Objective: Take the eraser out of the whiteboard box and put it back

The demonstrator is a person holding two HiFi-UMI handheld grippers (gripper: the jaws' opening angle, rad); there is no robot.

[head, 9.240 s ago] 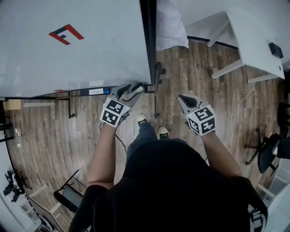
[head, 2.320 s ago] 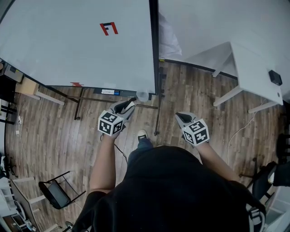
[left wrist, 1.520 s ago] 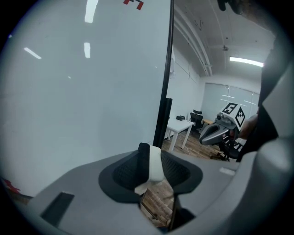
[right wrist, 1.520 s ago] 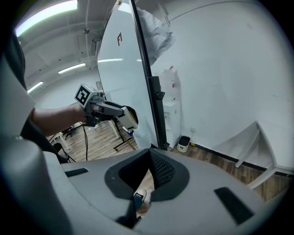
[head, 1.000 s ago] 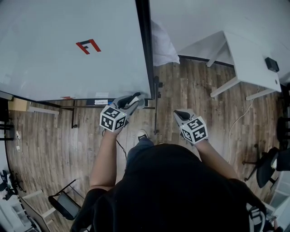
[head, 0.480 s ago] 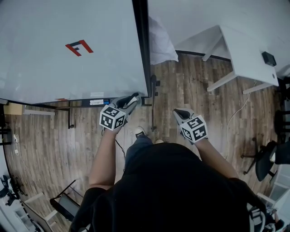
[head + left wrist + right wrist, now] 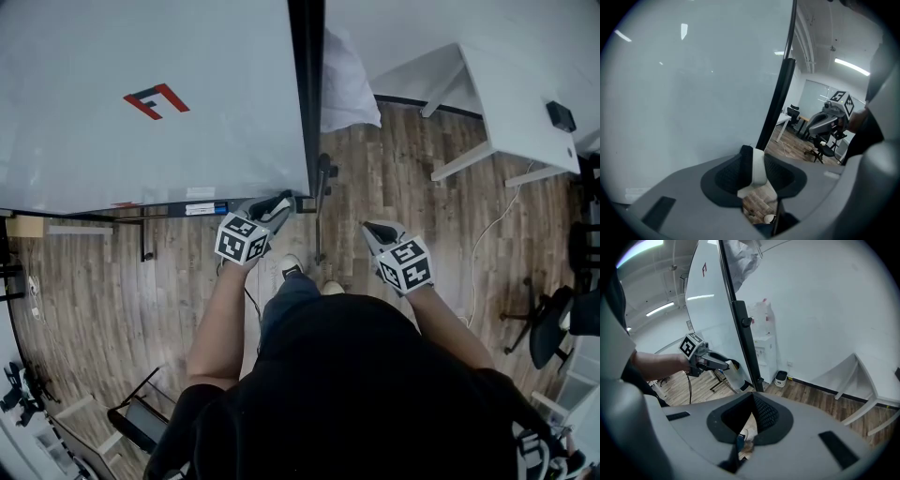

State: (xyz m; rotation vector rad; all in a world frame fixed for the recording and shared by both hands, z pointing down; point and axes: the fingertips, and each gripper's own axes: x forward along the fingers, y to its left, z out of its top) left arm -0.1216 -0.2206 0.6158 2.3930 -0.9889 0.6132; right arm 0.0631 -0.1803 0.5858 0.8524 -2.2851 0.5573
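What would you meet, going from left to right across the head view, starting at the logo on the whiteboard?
Red and black logo → left gripper, shut on the eraser → right gripper, fingers together and empty → white table.

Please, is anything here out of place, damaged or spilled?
Nothing stands out: no damage and no spill. The eraser is simply clamped in the jaws of the left gripper, beside the whiteboard.

Wooden floor [image 7: 94, 272], white table [image 7: 516, 84] standing on it, small black object [image 7: 561, 115] on top
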